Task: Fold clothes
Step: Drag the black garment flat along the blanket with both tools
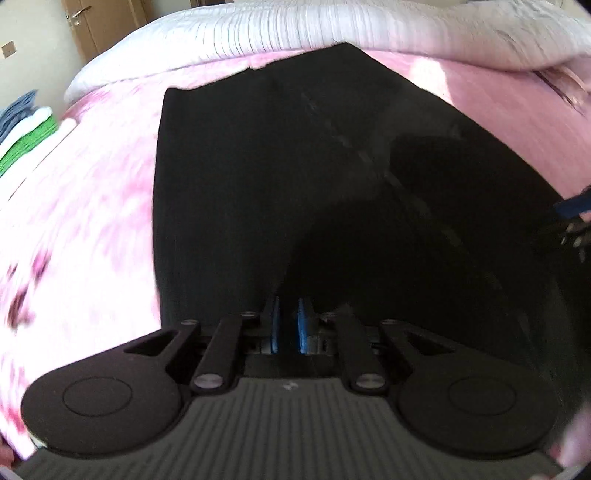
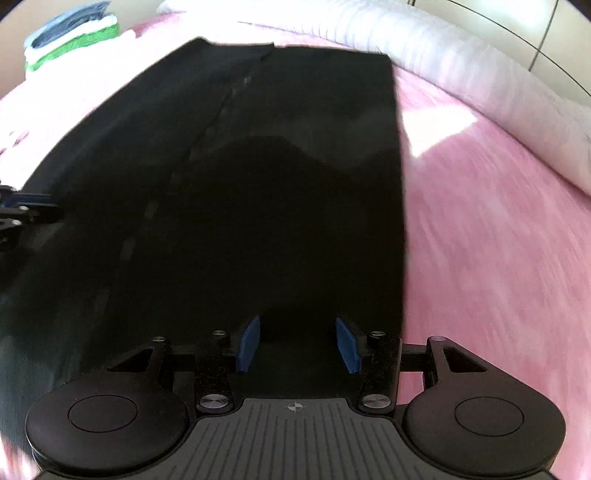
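Black garment [image 1: 295, 166] spread flat across the pink bedspread [image 1: 92, 203], far hem just short of the white quilt [image 1: 295, 26] along the bed's far edge. Left gripper [image 1: 289, 325] above the garment's near part, blue pads nearly together, narrow gap visible, no cloth seen between. Right gripper [image 2: 297, 343] over the garment's right side, pads wide apart, nothing grasped. Folded stack [image 2: 74, 33] near the bed's far left corner.
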Tool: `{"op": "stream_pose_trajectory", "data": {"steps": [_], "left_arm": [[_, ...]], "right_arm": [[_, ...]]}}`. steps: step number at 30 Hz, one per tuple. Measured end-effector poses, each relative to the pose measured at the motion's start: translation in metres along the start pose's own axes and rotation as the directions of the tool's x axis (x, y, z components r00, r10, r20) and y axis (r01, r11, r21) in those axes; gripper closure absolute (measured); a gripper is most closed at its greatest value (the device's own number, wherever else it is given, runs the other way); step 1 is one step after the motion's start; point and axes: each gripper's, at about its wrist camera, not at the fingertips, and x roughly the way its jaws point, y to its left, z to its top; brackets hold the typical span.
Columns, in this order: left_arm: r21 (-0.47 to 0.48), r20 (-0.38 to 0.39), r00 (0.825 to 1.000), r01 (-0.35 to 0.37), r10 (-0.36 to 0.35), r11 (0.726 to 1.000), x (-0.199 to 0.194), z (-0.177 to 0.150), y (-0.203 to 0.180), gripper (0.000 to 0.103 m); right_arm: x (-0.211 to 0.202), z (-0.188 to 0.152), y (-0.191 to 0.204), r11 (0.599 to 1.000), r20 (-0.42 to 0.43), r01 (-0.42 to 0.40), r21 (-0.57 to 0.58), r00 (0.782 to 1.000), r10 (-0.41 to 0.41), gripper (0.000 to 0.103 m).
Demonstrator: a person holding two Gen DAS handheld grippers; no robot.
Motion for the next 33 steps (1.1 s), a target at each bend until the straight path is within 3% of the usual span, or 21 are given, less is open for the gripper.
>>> {"op": "stream_pose_trajectory", "data": {"steps": [4,7,10,13,14,17,19,21,24,26,28,29,33], "left_arm": [[-0.017,-0.065,0.998,0.001,-0.002,1.0,-0.045,-0.052,-0.027,0.099],[-0.047,-0.093,0.995,-0.024,0.019,0.999,-0.069,-0.064,-0.032,0.099],[-0.119,-0.077,0.997,-0.028,0.018,0.992,-0.089,-0.057,-0.024,0.097],[-0.197,-0.023,0.999,-0.038,0.034,0.98,-0.09,-0.043,-0.012,0.096],[-0.203,-0.032,0.998,-0.05,0.045,0.978,-0.084,-0.04,-0.01,0.096],[-0.215,-0.098,0.994,-0.069,0.049,0.974,-0.061,-0.046,-0.011,0.095],[-0.224,-0.131,0.99,-0.07,0.041,0.972,-0.052,-0.054,-0.017,0.096],[-0.217,-0.137,0.99,-0.055,0.025,0.975,-0.062,-0.059,-0.025,0.096],[-0.261,-0.197,0.98,-0.025,-0.028,0.965,-0.081,-0.062,-0.027,0.095],[-0.306,-0.261,0.962,-0.008,-0.075,0.952,-0.095,-0.059,-0.022,0.094],[-0.326,-0.309,0.947,-0.014,-0.093,0.945,-0.114,-0.049,-0.016,0.09],[-0.325,-0.316,0.945,-0.023,-0.086,0.945,-0.127,-0.045,-0.015,0.083],[-0.31,-0.262,0.965,-0.059,-0.026,0.949,-0.185,-0.014,-0.005,0.076]], "right_arm": [[-0.038,-0.054,-0.002,1.0,-0.076,-0.015,-0.02,0.997,0.013,0.054],[-0.06,-0.082,-0.007,1.0,-0.125,-0.029,0.004,0.992,0.029,0.054],[-0.079,-0.077,-0.009,0.998,-0.113,-0.02,0.064,0.993,0.028,0.054],[-0.092,-0.059,-0.001,0.995,-0.02,-0.036,0.096,0.999,0.038,0.054],[-0.095,-0.053,0.002,0.993,0.018,-0.049,0.106,0.999,0.047,0.054],[-0.082,-0.05,0.012,0.986,0.029,-0.072,0.148,0.997,0.068,0.054],[-0.064,-0.063,0.021,0.984,-0.041,-0.05,0.172,0.997,0.058,0.054],[-0.06,-0.083,0.027,0.988,-0.055,-0.022,0.15,0.998,0.031,0.055],[-0.079,-0.093,0.046,0.995,-0.095,0.049,0.081,0.995,-0.041,0.054],[-0.084,-0.096,0.049,0.992,-0.234,0.062,0.105,0.972,-0.036,0.054],[-0.098,-0.099,0.045,0.975,-0.299,0.067,0.211,0.954,0.0,0.055],[-0.112,-0.098,0.043,0.964,-0.288,0.063,0.259,0.958,0.015,0.055],[-0.174,-0.069,0.046,0.923,-0.178,-0.001,0.385,0.981,0.075,0.054]]}}
